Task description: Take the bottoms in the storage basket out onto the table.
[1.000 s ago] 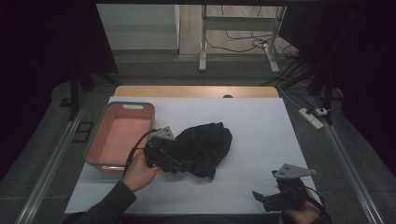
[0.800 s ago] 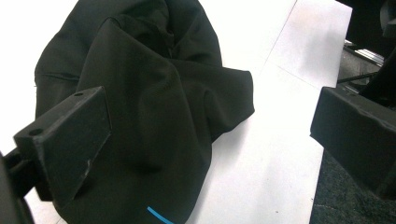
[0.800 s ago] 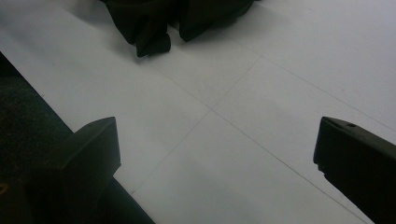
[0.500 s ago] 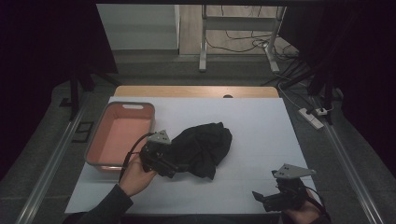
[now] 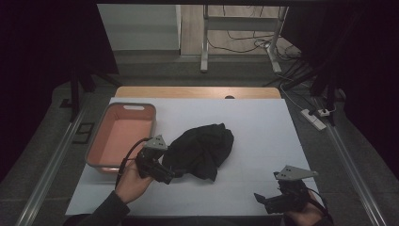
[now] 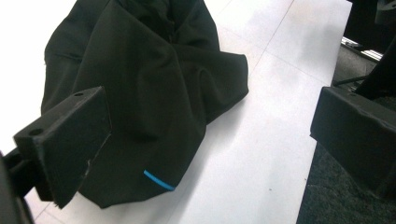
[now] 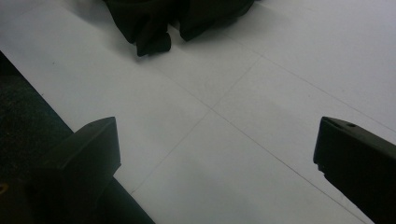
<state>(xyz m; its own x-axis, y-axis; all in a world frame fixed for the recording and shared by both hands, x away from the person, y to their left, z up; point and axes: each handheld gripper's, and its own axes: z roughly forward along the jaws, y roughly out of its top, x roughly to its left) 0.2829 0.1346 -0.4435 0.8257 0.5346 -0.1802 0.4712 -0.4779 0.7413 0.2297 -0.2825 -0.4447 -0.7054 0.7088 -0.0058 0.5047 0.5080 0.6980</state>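
Note:
A crumpled black cloth (image 5: 203, 149) lies in the middle of the white table (image 5: 263, 127). My left gripper (image 5: 165, 175) sits at the cloth's near-left edge, held by a hand. In the left gripper view its jaws stand wide open (image 6: 212, 112), one over the black cloth (image 6: 140, 84), the other past the table's edge. A small blue mark (image 6: 159, 180) shows on the cloth's near hem. My right gripper (image 5: 264, 200) rests low at the near-right of the table, apart from the cloth. It is open (image 7: 219, 140) over bare table, with the cloth (image 7: 187, 14) far ahead.
A shallow pink bin (image 5: 98, 141) stands on the table's left side, just beyond my left hand. A wooden strip (image 5: 197, 92) runs along the far edge. Cables and a power strip (image 5: 314, 117) lie on the floor to the right.
My left gripper has drawn back a little toward the near-left, along the cloth's edge. The cloth and the right gripper have stayed put.

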